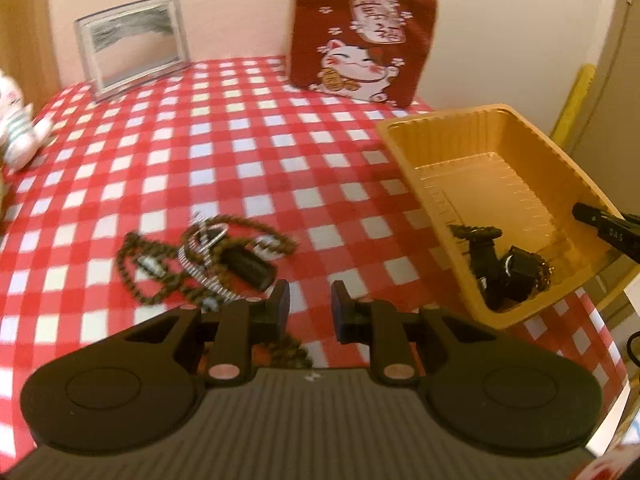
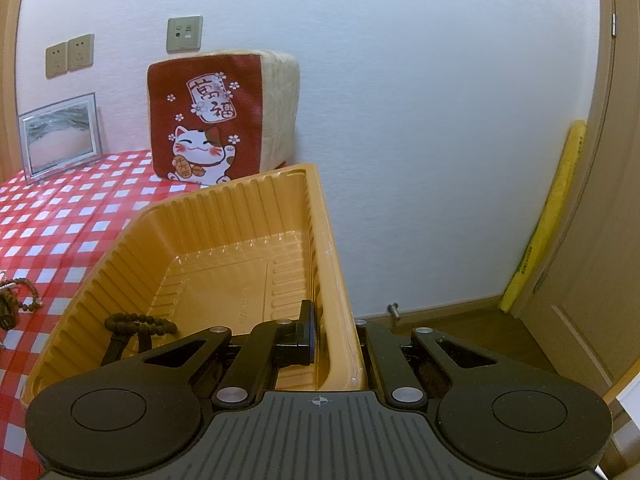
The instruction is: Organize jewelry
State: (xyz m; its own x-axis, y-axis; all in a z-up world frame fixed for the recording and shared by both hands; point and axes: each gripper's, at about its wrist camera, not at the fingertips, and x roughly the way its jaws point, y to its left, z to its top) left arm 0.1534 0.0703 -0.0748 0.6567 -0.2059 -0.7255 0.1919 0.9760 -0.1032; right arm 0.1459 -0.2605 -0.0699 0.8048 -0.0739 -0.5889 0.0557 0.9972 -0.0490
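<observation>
On the red-and-white checked tabletop (image 1: pixel 240 152), our right gripper (image 2: pixel 336 344) clamps the wall of the tilted ribbed orange plastic tray (image 2: pixel 224 220), steadying it. Our left gripper (image 1: pixel 310 308), empty and slightly parted, hovers by the tangled brown bead necklaces (image 1: pixel 192 260), probably next to collect.

The jewelry pile (image 1: pixel 200 260) on the table is motion-blurred, so the beads and metal bits kinda merge. Left tongs' (image 1: pixel 310 312) body covers its near end. Right tongs' (image 2: pixel 336 344) outer finger sits behind the tray (image 2: pixel 336 280) wall. White cat figure (image 1: pixel 16 128) is cropped.
</observation>
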